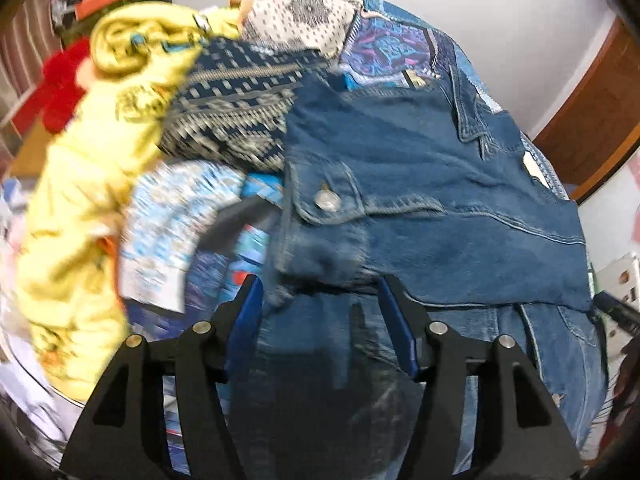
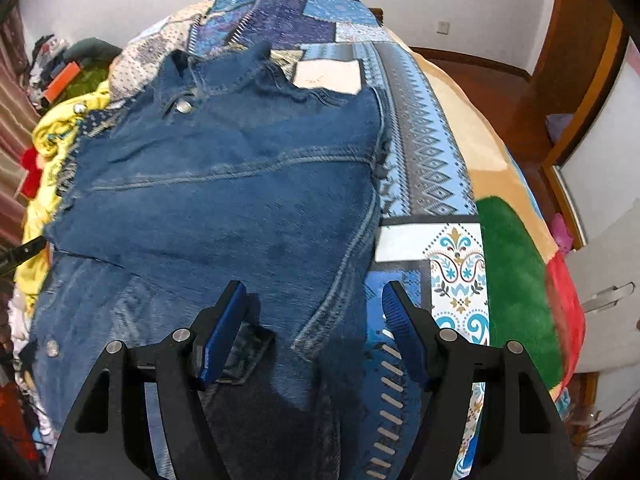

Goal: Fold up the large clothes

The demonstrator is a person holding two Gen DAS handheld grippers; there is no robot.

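A blue denim jacket [image 1: 420, 184] lies partly folded on a patterned blue bedspread [image 1: 396, 44]; it also shows in the right wrist view [image 2: 240, 184], collar at the far end. My left gripper [image 1: 320, 284] is open, its blue pads hovering over the jacket's near left edge with denim between and below them. My right gripper [image 2: 314, 292] is open above the jacket's near right edge, where a sleeve or side seam runs between the fingers. Neither gripper holds cloth.
A pile of other clothes lies left of the jacket: a yellow garment [image 1: 80, 184], a navy patterned one [image 1: 232, 112], something red [image 1: 60, 88]. A green and red blanket [image 2: 520, 280] lies right of the bedspread [image 2: 424, 152]. Wooden door frame [image 2: 576, 80] and walls stand beyond.
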